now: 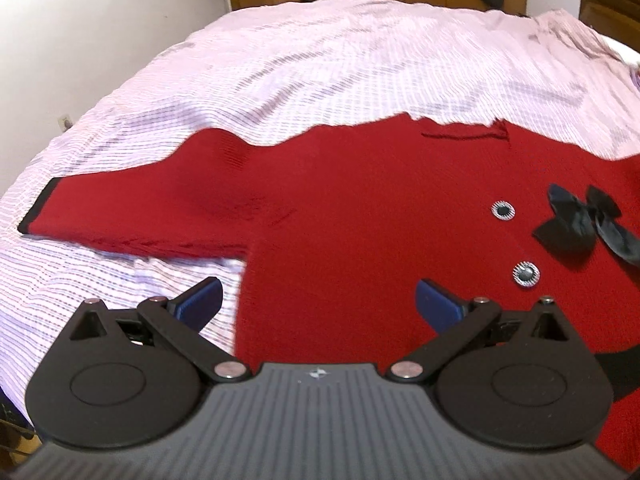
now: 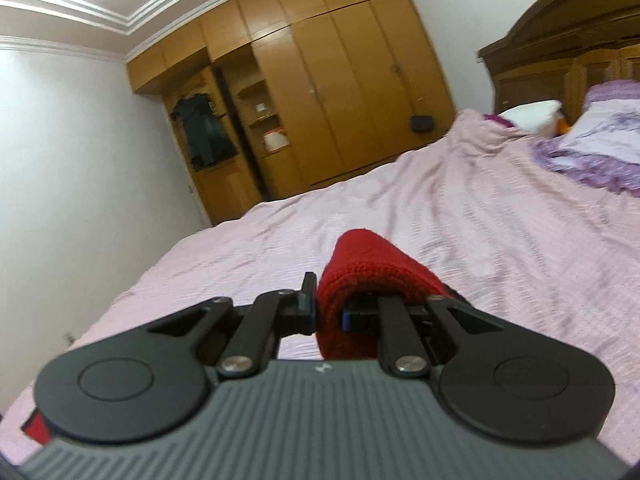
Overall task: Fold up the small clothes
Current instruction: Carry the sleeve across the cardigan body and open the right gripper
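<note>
Left gripper (image 1: 318, 304): jaws wide, nothing between them, blue pads (image 1: 202, 302) hanging over the near side edge of the sweater (image 1: 360, 208). Right gripper (image 2: 328, 312): jaws narrow, pinched on a bunched fold of the red knit, which drapes over the right finger and stands up off the sheet.

Sweater lies front up on the pink bedspread (image 1: 320, 64). Just beyond the left pads: two round buttons (image 1: 526, 273) and a black bow (image 1: 580, 220) toward the right. Left sleeve (image 1: 140, 208) stretches out flat, black cuff (image 1: 38, 208) at its far end. Collar edge lies farthest. Wardrobe (image 2: 320, 92) and headboard beyond the bed.

Judged step: the right side is being lifted to fold across the body.

Notes for doing it well:
- Keep the pinch firm; knit is thick and may slip out.
- Carry the fold low and level so the body does not drag along.
- Left pads could press the body flat near the fold line as an anchor.
- Lay the edge straight, clear of the bow, before opening.
</note>
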The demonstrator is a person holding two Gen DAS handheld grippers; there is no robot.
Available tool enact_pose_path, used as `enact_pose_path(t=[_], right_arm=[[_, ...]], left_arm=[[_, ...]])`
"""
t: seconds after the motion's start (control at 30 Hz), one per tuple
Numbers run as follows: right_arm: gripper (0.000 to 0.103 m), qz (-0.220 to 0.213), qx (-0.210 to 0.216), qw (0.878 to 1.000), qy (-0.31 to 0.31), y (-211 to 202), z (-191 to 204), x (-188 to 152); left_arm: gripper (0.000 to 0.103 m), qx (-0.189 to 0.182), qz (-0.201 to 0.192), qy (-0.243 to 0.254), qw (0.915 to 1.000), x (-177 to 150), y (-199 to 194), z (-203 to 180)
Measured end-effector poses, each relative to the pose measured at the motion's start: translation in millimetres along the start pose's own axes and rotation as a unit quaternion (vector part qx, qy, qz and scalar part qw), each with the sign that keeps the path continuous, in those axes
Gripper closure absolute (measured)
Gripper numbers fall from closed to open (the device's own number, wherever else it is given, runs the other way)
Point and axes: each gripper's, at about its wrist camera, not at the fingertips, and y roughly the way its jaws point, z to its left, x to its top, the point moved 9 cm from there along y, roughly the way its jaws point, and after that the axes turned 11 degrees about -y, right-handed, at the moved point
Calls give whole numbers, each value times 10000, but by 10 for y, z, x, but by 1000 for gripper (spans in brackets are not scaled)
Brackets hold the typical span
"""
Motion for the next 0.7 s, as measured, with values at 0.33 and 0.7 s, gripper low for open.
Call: enact_pose_path(t=[0.33,0.7], right_arm=[[89,273,621,9971,-352,345,1029,-254],[87,1487,1196,9783,-810,793,1828,-1436]], left_arm=[[0,46,-123,-76,9999,125,68,280],[0,179,-24,-426,9989,111,181,592]])
